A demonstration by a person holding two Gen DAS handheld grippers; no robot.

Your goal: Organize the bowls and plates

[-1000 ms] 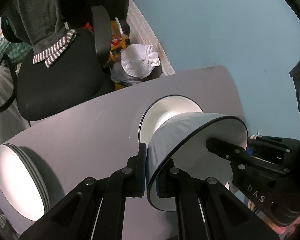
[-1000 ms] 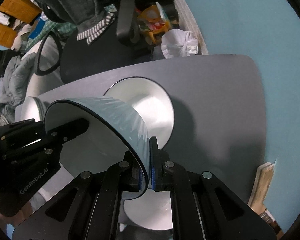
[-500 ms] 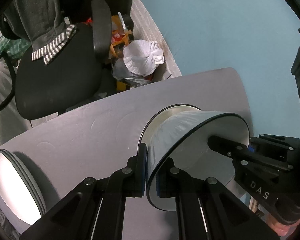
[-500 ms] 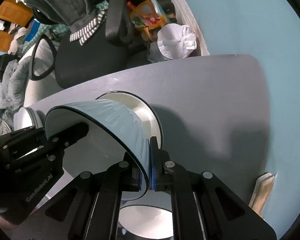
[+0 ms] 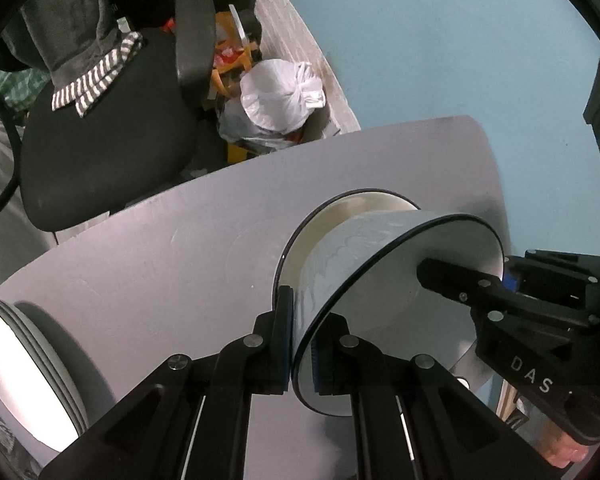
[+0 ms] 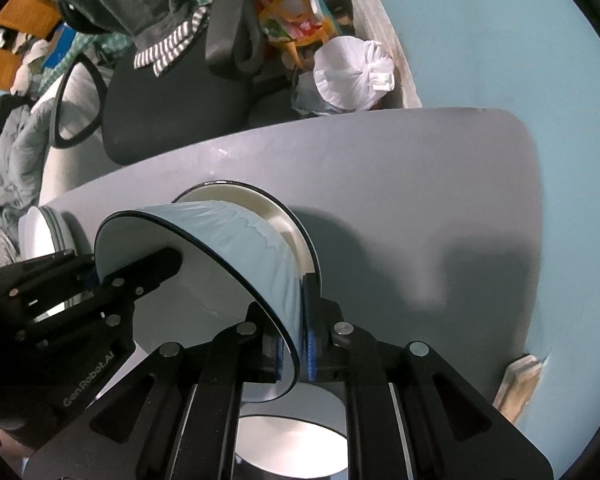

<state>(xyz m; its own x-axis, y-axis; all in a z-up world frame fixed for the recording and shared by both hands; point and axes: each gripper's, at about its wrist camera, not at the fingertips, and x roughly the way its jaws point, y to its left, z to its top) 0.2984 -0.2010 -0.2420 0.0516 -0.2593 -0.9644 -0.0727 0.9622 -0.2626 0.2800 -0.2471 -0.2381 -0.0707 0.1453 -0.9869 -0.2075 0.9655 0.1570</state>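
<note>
left wrist – both tools pinch pale-blue bowl (image 5: 340,252) rim – right loosening

Dim, bluish, hard shadows (fisheye-warped, black-vignetted edges)

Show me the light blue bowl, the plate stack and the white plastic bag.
light blue bowl (image 5: 340,256), left wrist view, outer wall
plate stack (image 5: 16,376), left wrist view, top plate's face
white plastic bag (image 6: 350,76), right wrist view, its knotted body
</note>
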